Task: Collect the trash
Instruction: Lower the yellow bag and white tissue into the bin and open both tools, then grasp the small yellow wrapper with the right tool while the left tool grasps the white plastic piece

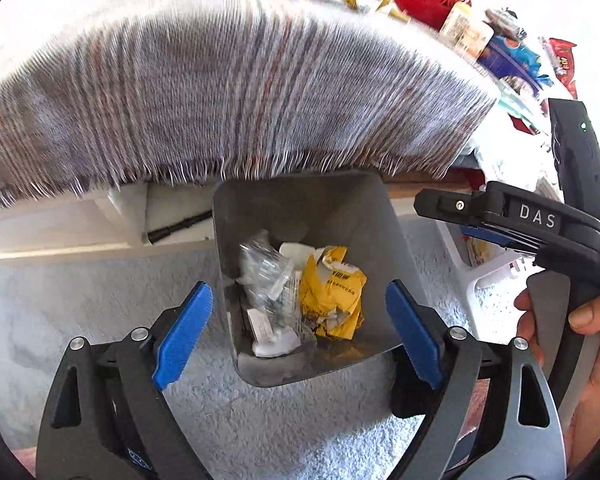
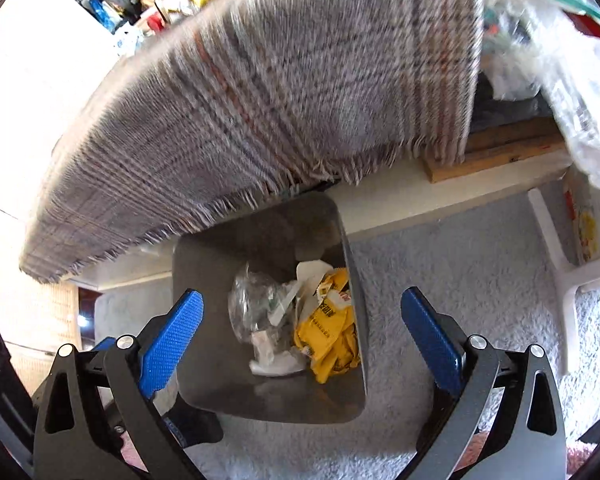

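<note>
Now, bin (image 1: pixel 372 216): I see yellow wrapper (image 1: pixel 332 292) inside.
Left tool (image 1: pixel 300 332): released above bin.
Right tool (image 2: pixel 300 340): released above bin.

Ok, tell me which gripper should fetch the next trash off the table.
Right, probably. Both hang open and empty over the bin, but the right gripper sits nearer the blue packet and red wrapper at the table's right end.

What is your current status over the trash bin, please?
Left tongs and right tongs open, empty, above grey bin. Yellow wrapper and clear plastic inside. Fringed plaid blanket overhangs bin's far edge.
</note>
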`<state>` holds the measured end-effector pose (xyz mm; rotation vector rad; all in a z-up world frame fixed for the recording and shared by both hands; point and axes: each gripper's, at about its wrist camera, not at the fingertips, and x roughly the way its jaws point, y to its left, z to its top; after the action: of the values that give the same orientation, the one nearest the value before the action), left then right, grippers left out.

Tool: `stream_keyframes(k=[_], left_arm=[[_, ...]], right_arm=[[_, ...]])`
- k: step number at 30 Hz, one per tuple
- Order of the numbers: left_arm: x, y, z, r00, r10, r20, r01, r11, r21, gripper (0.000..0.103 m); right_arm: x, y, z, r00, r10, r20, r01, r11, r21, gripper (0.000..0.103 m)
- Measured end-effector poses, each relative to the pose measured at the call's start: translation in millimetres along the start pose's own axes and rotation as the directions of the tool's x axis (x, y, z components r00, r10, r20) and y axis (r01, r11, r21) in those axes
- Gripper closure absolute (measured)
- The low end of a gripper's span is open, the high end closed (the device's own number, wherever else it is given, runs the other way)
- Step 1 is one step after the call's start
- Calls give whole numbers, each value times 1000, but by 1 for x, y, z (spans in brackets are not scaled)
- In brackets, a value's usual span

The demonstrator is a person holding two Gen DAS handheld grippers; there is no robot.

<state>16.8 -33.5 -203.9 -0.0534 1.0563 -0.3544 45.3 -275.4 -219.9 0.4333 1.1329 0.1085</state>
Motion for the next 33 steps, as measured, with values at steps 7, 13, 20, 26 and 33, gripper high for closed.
stream_keyframes(k=[7,13,20,26,33], left_arm=[[-35,-3,6,998,-21,67,22,1000,-8,19],[-78,8,28,992,22,125,-21,1000,-15,19],[-124,26,84,979,70,191,-68,998,-20,19],[-139,32,138,963,110,246,-112,994,-6,17],[-122,40,208,959,128,254,-137,990,19,17]], right_arm=[[-37,-8,-3,994,-14,105,13,1000,16,3],[-88,-8,9,983,-7,185,5,1000,13,3],[-135,29,60,965,-17,262,50,992,-117,3],[-139,63,106,962,-15,273,71,977,-199,3],[-105,95,138,965,-5,262,78,960,-271,4]])
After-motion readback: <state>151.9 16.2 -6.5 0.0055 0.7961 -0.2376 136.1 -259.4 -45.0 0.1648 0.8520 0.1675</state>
